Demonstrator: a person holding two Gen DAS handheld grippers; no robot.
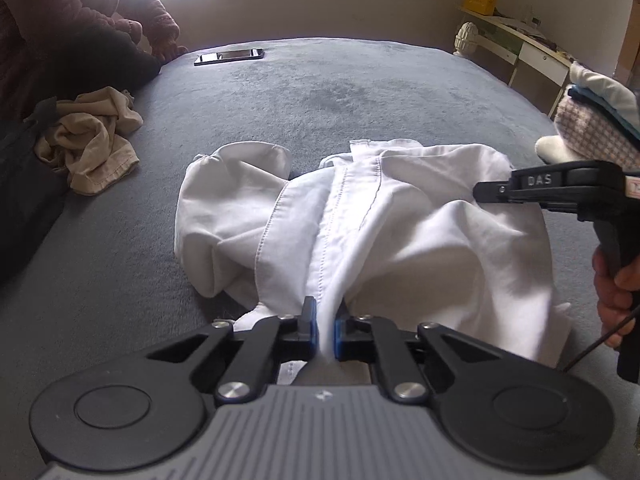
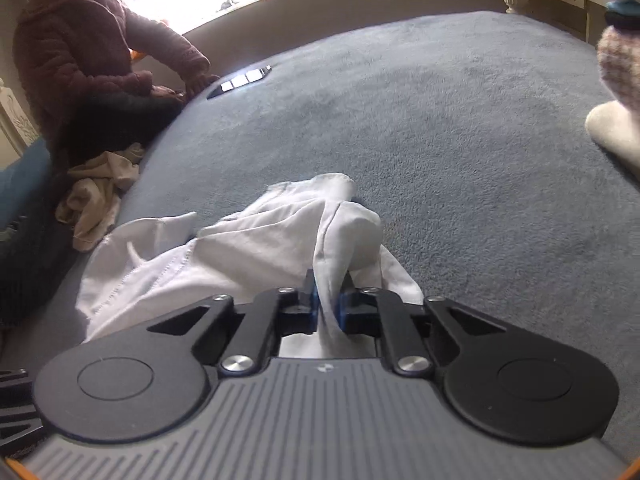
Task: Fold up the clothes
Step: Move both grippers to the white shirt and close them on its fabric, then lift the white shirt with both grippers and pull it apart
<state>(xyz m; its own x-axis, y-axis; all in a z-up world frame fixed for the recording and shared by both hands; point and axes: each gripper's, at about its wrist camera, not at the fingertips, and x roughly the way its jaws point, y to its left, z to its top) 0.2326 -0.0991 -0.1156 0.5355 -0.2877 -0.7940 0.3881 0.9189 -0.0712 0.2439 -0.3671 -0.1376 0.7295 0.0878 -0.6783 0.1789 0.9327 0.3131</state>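
Two handheld grippers pinch one white garment [image 1: 352, 216] lying crumpled on a grey-blue bed cover [image 1: 360, 92]. The left gripper [image 1: 326, 328] has its blue-padded jaws closed on a fold at the garment's near edge. The right gripper [image 2: 328, 308] is likewise clamped on a bunched fold at the garment's right side; the left wrist view shows it reaching in from the right, held by a hand [image 1: 614, 292]. A crumpled beige garment [image 1: 94, 140] lies to the far left, near a seated person in a maroon jacket [image 1: 60, 12]. A dark phone [image 1: 229, 56] rests at the far edge. Stacked folded clothes [image 1: 600, 120] sit at the right.
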